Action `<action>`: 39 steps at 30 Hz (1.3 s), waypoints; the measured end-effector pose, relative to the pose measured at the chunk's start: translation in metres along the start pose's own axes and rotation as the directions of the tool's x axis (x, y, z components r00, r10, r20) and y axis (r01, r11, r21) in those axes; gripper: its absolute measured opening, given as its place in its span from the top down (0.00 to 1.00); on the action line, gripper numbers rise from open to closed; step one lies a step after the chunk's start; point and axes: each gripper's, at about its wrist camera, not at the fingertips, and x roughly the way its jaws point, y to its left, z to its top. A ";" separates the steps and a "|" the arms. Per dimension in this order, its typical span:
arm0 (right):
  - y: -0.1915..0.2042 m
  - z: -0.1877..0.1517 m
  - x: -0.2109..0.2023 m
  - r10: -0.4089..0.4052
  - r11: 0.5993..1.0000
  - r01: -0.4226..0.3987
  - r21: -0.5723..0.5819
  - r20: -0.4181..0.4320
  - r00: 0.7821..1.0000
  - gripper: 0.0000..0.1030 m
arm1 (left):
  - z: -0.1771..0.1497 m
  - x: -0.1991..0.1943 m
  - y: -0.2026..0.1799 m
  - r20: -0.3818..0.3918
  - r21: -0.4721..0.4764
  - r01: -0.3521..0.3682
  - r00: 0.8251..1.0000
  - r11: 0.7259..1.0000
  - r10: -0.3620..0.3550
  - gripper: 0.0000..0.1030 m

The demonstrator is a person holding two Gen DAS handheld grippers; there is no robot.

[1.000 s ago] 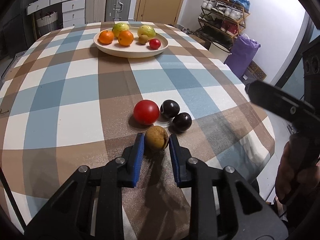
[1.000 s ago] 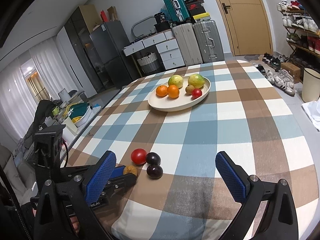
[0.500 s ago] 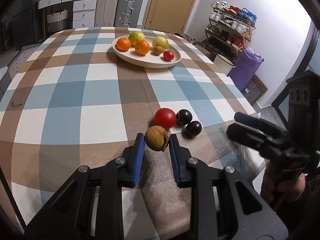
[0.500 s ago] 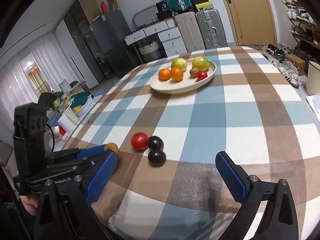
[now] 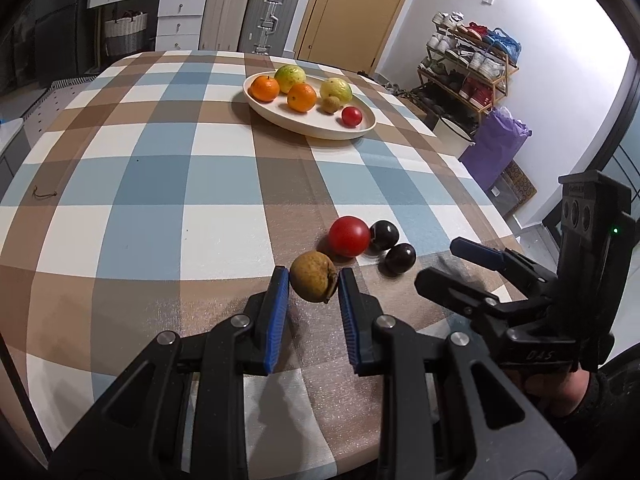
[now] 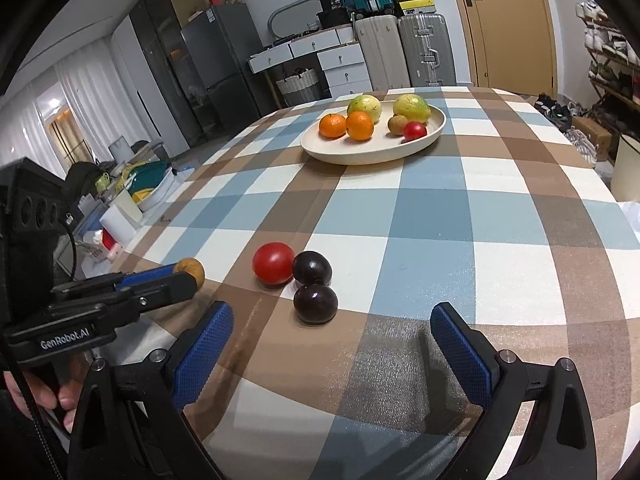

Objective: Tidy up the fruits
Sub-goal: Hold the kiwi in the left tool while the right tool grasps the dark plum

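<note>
Three fruits sit loose on the checked tablecloth (image 5: 160, 184) near its front edge: a red tomato (image 5: 349, 236) w/ two dark plums (image 5: 384, 235) touching or just beside it. A fourth, the brown fruit (image 5: 313, 282), is clamped between the blue pads of the left gripper (image 5: 313, 285) and looks clear of the cloth. Right gripper (image 6: 330, 344) has its jaws spread wide w/ nothing between them, aimed at the nearer plum (image 6: 315, 303). Cream plate (image 5: 280, 118), far side of the table, already holds two oranges, two green-yellow fruits, a small brown one and a small red one. Probably the brown fruit goes there next. Risks, as I read it: grip is only at the pad tips on a round, rough fruit, so a tilt or jolt en route could let it slip and roll. Plate is crowded, so a careless drop could knock the small red fruit (image 5: 351, 116) over the low rim. Also, the right gripper closing on one plum may nudge the other or the tomato toward the table edge, since they sit bunched.
</note>
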 end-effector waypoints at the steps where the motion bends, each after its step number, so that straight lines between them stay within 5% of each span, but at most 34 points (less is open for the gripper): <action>1: 0.001 0.000 0.001 -0.004 1.000 0.004 -0.004 0.001 1.000 0.06 | -0.001 0.000 0.001 0.000 -0.002 0.003 1.000 1.000 -0.003 0.78; 8: 0.012 0.001 0.011 -0.037 0.997 0.037 -0.067 -0.007 0.999 0.24 | -0.002 0.000 0.008 0.008 -0.025 0.016 1.000 1.000 -0.016 0.78; 13: 0.014 0.001 0.020 -0.030 0.997 0.027 -0.074 -0.047 0.998 0.53 | -0.003 0.000 0.014 0.009 -0.038 0.023 1.000 0.999 -0.022 0.78; 21: 0.016 0.001 0.021 -0.060 0.994 0.054 -0.098 -0.057 0.997 0.71 | -0.005 -0.001 0.015 0.015 -0.032 0.014 1.000 0.999 -0.013 0.78; 39: 0.002 0.004 -0.004 0.026 0.999 -0.026 -0.028 0.019 0.999 0.74 | 0.000 0.004 0.006 0.001 -0.019 -0.005 1.000 1.000 0.005 0.78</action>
